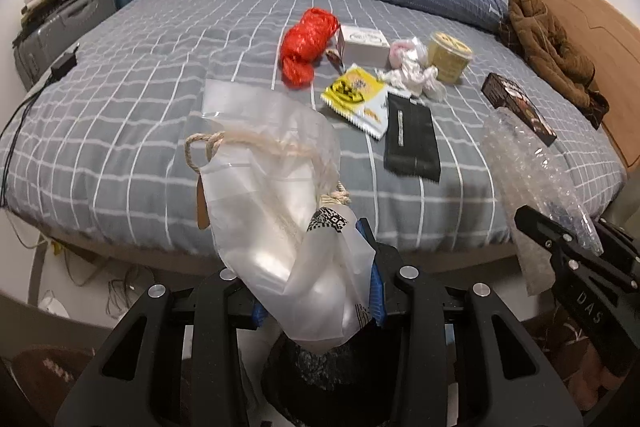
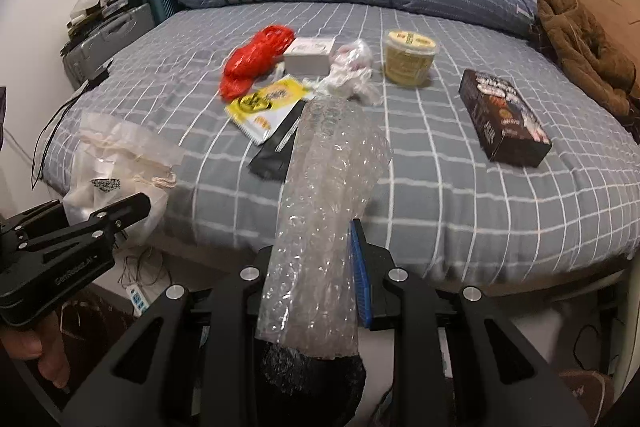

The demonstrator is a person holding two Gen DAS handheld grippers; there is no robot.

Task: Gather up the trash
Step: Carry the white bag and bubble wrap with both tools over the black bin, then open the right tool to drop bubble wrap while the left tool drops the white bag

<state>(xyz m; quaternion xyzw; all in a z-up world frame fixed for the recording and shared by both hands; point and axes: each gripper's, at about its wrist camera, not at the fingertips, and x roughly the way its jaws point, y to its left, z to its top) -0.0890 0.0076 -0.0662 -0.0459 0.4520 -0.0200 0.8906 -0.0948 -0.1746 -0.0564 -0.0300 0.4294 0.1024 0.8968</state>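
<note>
Holding trash in both hands already, so this looks like mid-haul. The left tool (image 1: pixel 316 291) is clamped on a clear plastic bag with rope handles (image 1: pixel 276 195), which sticks up the middle of the left wrist view and hides part of the bed (image 1: pixel 120 115). The right tool (image 2: pixel 312 291) is closed on a strip of bubble wrap (image 2: pixel 324 195), its long axis running straight out from the jaws toward the pile.

Under each tool, at the bottom centre of both views, there's a dark bag-like opening (image 1: pixel 320 367). Probably the trash bag, though it's too dim to be sure. If so, both held pieces hang nearly over it, and dropping them means tipping down rather than reaching out.

The rest of the trash sits on the bed beyond the tools: red plastic bag (image 1: pixel 306 45), white box (image 1: pixel 362 43), yellow snack wrapper (image 1: pixel 356 97), black pouch (image 1: pixel 410 139), crumpled clear plastic (image 1: pixel 412 67), yellow tub (image 1: pixel 448 55) and dark carton (image 2: pixel 504 119).

The carton lies over on the right of the right wrist view, so the right hand looks closer to it. The red bag and wrapper sit more central, reachable by either.
</note>
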